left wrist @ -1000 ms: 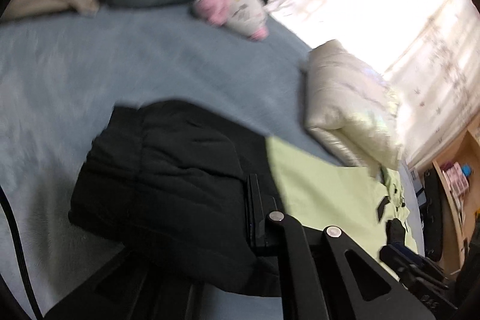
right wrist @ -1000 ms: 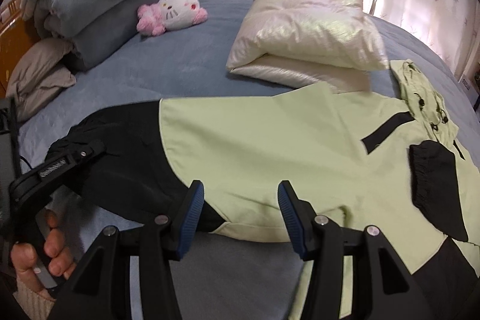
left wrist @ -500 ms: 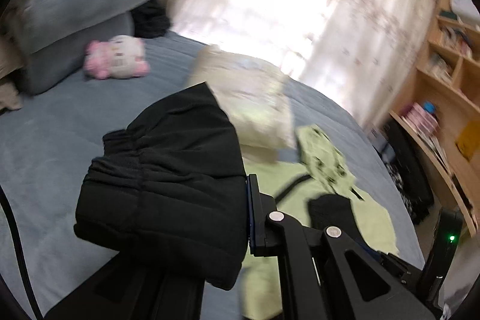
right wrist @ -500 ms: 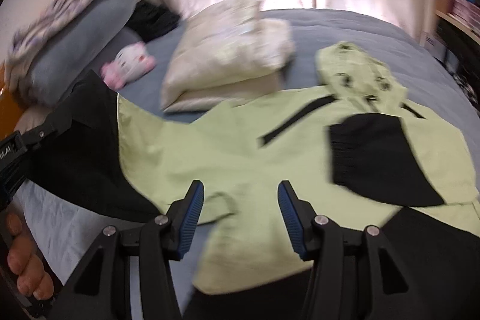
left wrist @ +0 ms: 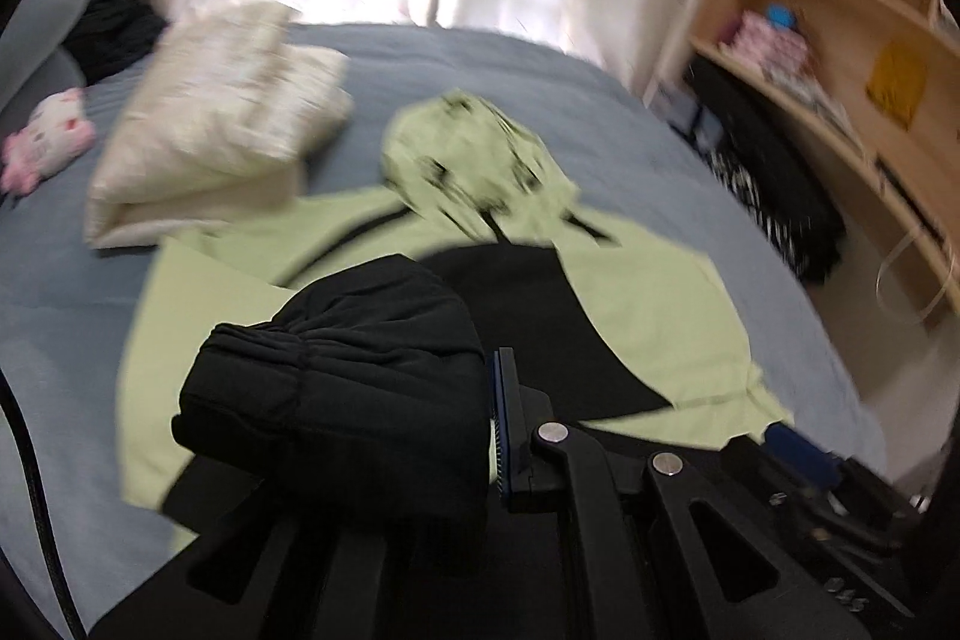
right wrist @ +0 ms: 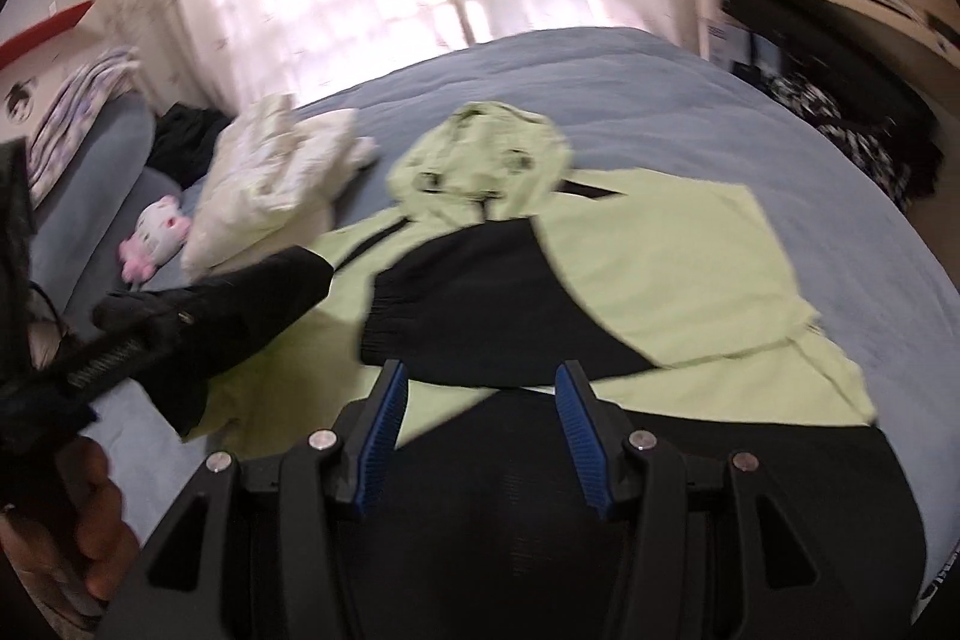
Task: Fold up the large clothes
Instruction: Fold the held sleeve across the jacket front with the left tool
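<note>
A light green and black hooded jacket [left wrist: 648, 304] lies flat on the grey-blue bed [left wrist: 492, 64], hood [left wrist: 474, 154] toward the window. My left gripper [left wrist: 420, 418] is shut on the jacket's black left sleeve cuff [left wrist: 336, 388] and holds it raised over the jacket's body. In the right wrist view the jacket [right wrist: 672, 256] lies ahead, and the held sleeve [right wrist: 240, 304] hangs at the left. The other black sleeve [right wrist: 480, 304] lies folded across the chest. My right gripper [right wrist: 480, 424] is open and empty above the black hem [right wrist: 540, 484].
A cream folded quilted garment [left wrist: 210, 142] and a pink-and-white plush toy [left wrist: 42, 142] lie on the bed at the left. Folded blankets [right wrist: 78, 112] are stacked far left. Wooden shelves [left wrist: 840, 40] stand at the right beyond the bed edge.
My left gripper has lifted the black sleeve off the bed and carried it rightward over the jacket. My right gripper has moved right toward the hem and stayed open.
</note>
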